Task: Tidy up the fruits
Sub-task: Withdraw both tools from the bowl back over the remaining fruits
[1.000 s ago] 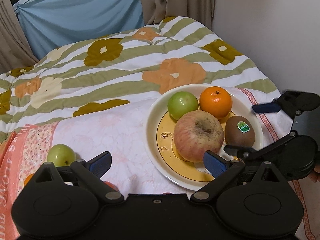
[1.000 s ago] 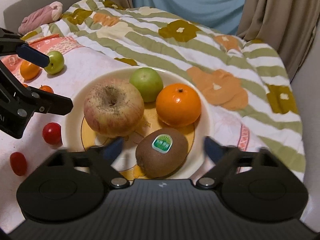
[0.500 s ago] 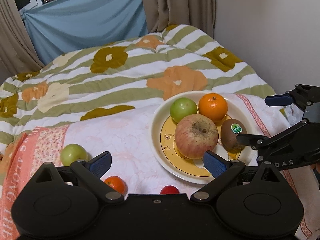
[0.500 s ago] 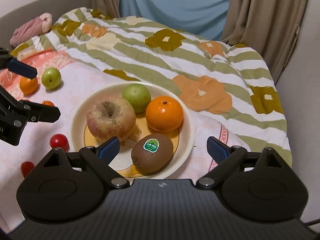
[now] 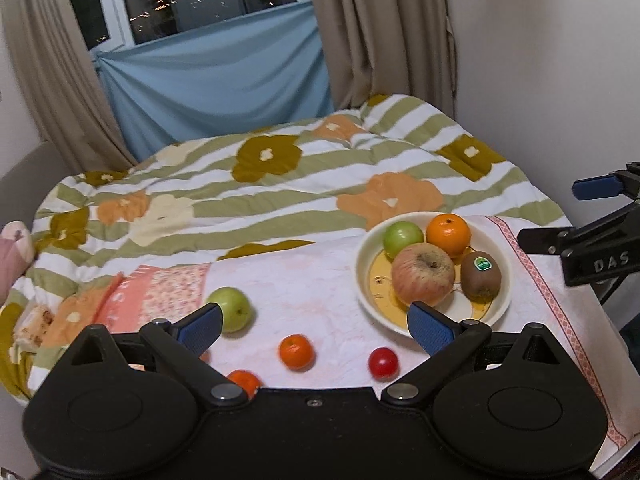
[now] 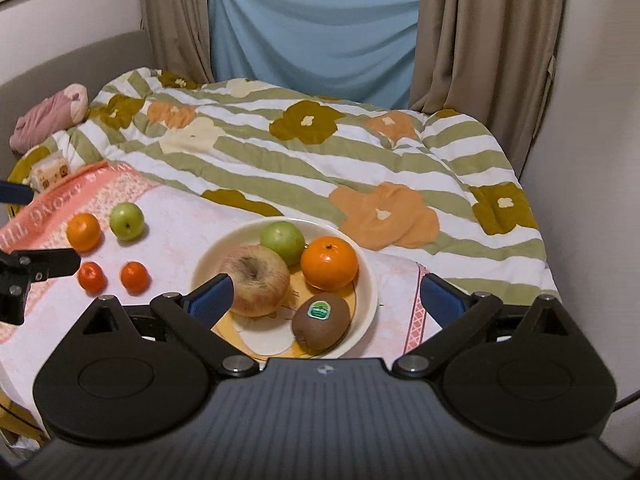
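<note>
A cream plate [image 6: 370, 280] sits on a pale pink cloth [image 6: 172, 216] over a bed. On the plate, a large apple [image 6: 258, 286] lies at 9 o'clock, a green apple [image 6: 283, 241] at 12, an orange [image 6: 329, 263] at 2 and a stickered kiwi [image 6: 321, 321] at 5. The right gripper [image 6: 324, 298] hangs wide open above the plate's near side. At 9 o'clock from the plate, well apart, lie a small green apple [image 6: 127, 221], an orange fruit [image 6: 83, 231] and two small tangerines [image 6: 135, 277]. The left gripper [image 6: 24, 236] shows at the left edge, open.
</note>
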### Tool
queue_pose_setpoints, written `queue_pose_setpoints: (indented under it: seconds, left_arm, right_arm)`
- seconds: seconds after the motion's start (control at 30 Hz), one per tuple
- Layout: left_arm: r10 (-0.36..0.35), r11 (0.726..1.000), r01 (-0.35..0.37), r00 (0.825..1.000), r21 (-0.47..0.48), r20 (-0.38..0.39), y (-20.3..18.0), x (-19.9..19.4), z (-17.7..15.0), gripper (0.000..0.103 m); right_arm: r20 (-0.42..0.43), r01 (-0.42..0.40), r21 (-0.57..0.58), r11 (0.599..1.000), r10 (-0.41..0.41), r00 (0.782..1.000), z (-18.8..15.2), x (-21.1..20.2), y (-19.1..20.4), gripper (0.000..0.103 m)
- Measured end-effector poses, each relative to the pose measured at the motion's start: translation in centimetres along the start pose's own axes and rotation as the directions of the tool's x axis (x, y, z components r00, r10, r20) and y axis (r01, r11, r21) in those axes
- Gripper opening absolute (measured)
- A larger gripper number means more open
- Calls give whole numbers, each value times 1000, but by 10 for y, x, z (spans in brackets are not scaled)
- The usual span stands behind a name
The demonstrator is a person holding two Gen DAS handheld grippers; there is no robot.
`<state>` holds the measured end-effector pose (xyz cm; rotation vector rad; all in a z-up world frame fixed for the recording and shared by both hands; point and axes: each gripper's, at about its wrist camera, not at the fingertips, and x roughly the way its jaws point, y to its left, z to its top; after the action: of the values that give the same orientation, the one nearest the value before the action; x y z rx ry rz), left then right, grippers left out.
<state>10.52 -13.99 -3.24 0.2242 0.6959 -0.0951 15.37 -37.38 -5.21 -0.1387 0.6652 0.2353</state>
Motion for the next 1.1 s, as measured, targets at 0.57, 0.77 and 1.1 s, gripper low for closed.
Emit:
queue_pose_setpoints:
  seconds: [0.57,0.77,1.1]
  left_arm:
    - [-82,994,81,996,75,21,70,-28,-44,103]
    - [-146,981,144,989,127,6,102,-17,-56,101]
    - [-290,931,290,956,223,-32,130,28,-75,91]
  right_arm:
    - [-34,63,146,987,-59,998,-11,-42,97,103]
    - [-78,150,181,972,-138,987,-22,-37,137,103]
    - [-158,233,334,913,-190,969,-53,-14,184,103]
